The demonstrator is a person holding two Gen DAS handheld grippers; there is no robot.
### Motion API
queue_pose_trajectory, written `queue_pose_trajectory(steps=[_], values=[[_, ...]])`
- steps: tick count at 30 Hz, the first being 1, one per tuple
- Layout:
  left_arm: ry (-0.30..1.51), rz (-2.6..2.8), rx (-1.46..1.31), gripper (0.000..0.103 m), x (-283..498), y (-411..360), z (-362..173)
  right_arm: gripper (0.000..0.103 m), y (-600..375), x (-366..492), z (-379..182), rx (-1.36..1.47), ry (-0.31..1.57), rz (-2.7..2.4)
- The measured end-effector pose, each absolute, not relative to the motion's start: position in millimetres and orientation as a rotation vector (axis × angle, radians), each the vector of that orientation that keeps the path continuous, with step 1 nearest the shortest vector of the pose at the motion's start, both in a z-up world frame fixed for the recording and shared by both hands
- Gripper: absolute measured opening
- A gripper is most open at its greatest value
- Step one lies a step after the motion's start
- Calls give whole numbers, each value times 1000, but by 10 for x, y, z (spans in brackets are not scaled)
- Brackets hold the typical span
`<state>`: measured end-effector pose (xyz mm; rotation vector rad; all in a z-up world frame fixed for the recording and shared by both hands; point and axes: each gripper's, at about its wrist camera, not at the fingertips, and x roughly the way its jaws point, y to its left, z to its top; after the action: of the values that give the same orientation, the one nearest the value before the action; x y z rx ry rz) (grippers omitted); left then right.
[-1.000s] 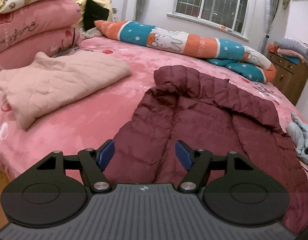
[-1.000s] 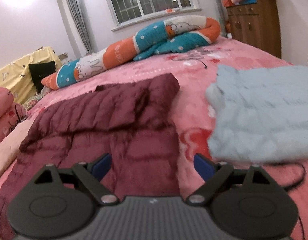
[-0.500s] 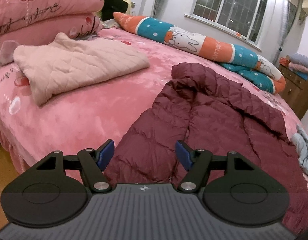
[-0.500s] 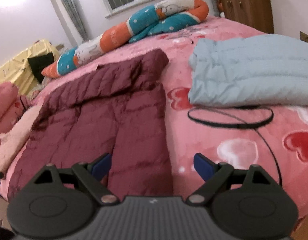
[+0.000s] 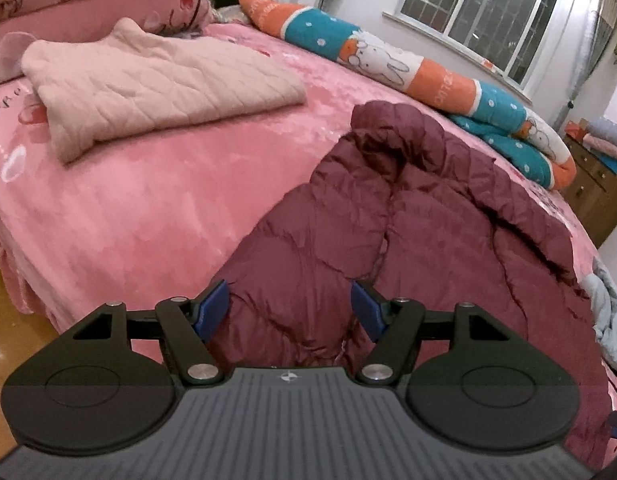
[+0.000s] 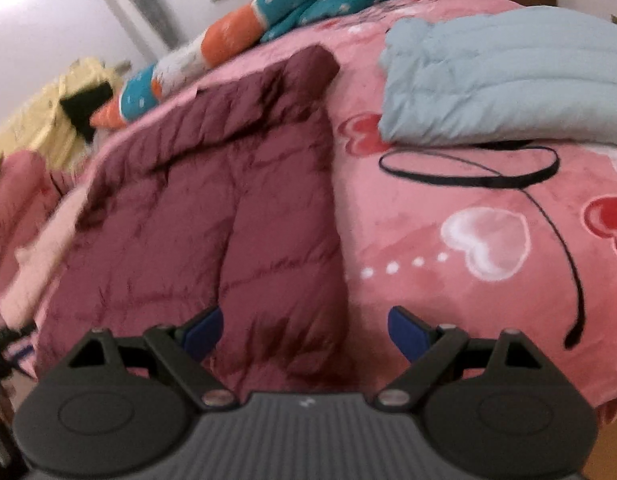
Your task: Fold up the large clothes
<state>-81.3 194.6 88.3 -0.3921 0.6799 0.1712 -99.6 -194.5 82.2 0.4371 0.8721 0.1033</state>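
A maroon puffer jacket (image 5: 408, 232) lies spread on the pink bed, hood toward the far side; it also shows in the right wrist view (image 6: 212, 216). My left gripper (image 5: 289, 310) is open and empty, just above the jacket's near hem at its left part. My right gripper (image 6: 304, 332) is open and empty, over the jacket's near right corner at the bed edge. The right wrist view is blurred.
A folded pale pink quilted garment (image 5: 148, 80) lies at the left. A folded light blue garment (image 6: 504, 76) lies at the right, with a black cord loop (image 6: 468, 168) in front of it. A long rabbit-print bolster (image 5: 408, 68) lies at the far side. Pink bed (image 5: 128, 208).
Both grippers have pulled back toward the near edge of the bed and dropped lower over the jacket's hem. Both stay open. The jacket has not moved.
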Motion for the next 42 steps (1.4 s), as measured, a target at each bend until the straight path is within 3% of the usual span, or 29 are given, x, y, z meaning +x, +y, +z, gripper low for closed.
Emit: queue_pose_trajectory(steps=[9,17,25,28,30,33,35,40,42], values=[[704,181,-417,84,-772,2011,790,92,-1754,-912,688,372,967,171],[711,221,-392,97,-717,2026,752,93,-1738,-898,636,454,995,253],[740,221,-385,98,-670,2025,700,92,-1627,-864,637,424,1005,281],[750,205,-395,92,-655,2027,697,87,-1593,-870,643,398,1010,283],[759,185,-399,80,-646,2014,698,83,-1575,-858,635,389,1013,289],[765,148,-395,58,-642,1967,703,69,-1581,-842,632,397,1013,297],[769,122,-391,42,-649,1933,711,54,-1587,-839,634,408,1010,311],[778,61,-381,21,-677,1875,728,26,-1581,-831,650,438,1001,349],[779,32,-388,13,-695,1842,749,21,-1581,-820,658,463,994,356]])
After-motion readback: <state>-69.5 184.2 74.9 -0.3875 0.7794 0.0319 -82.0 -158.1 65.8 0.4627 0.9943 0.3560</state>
